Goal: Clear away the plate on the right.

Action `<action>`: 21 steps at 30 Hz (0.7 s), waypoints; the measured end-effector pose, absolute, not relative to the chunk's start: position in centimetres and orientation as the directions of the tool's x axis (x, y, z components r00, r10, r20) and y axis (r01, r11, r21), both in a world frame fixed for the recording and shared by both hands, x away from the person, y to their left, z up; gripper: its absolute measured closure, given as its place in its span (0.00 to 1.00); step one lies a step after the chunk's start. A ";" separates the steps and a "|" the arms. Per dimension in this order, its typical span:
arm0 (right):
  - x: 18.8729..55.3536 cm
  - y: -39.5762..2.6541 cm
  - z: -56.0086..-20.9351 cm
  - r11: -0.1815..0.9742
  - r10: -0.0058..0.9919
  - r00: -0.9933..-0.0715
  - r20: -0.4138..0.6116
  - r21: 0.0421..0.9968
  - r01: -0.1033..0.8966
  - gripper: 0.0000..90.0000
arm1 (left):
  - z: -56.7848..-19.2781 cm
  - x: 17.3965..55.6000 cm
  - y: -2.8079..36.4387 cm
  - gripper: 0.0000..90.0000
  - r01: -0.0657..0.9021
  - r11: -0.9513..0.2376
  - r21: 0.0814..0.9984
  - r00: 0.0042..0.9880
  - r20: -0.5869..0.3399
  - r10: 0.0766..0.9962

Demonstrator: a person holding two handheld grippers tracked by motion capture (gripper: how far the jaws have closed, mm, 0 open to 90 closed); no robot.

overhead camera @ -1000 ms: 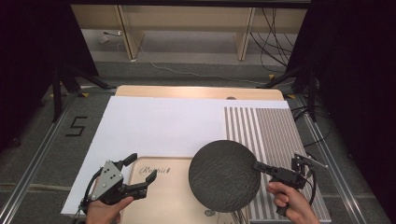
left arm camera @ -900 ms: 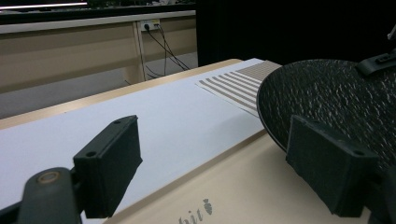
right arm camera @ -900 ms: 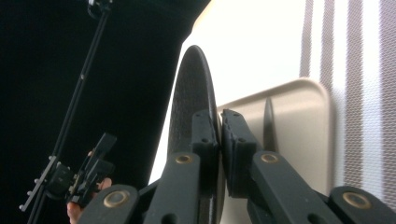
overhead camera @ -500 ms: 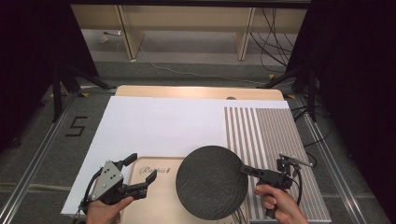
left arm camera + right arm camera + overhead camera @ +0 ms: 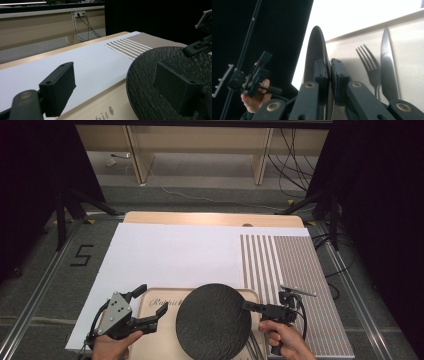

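Right gripper (image 5: 246, 305) is clamping the right rim of the black plate (image 5: 213, 321), jaws pinched tight on the edge; the right gripper view shows the plate (image 5: 315, 47) edge-on between them. Plate is hanging over the wooden tray (image 5: 160, 298), covering its middle and right part. Fork (image 5: 370, 67) and knife (image 5: 389, 67) are lying side by side on the tray under it. Left gripper (image 5: 148, 307) is sitting over the tray's left part with jaws spread wide, gripping nothing, near the plate's left edge but apart from it. Judging progress: plate is picked and over the tray, but not set down or let go yet. Whether it is touching the tray is unclear.
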State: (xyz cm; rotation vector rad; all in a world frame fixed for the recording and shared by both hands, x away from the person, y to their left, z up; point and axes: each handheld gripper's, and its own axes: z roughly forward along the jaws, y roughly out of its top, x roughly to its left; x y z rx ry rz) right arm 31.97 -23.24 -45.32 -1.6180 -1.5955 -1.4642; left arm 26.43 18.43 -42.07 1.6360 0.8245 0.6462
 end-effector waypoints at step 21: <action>32.4 -20.1 -46.7 -0.192 0.478 -0.225 0.849 0.352 0.916 0.93 | -42.0 26.4 18.5 0.19 0.176 -0.113 0.978 0.604 -0.016 0.797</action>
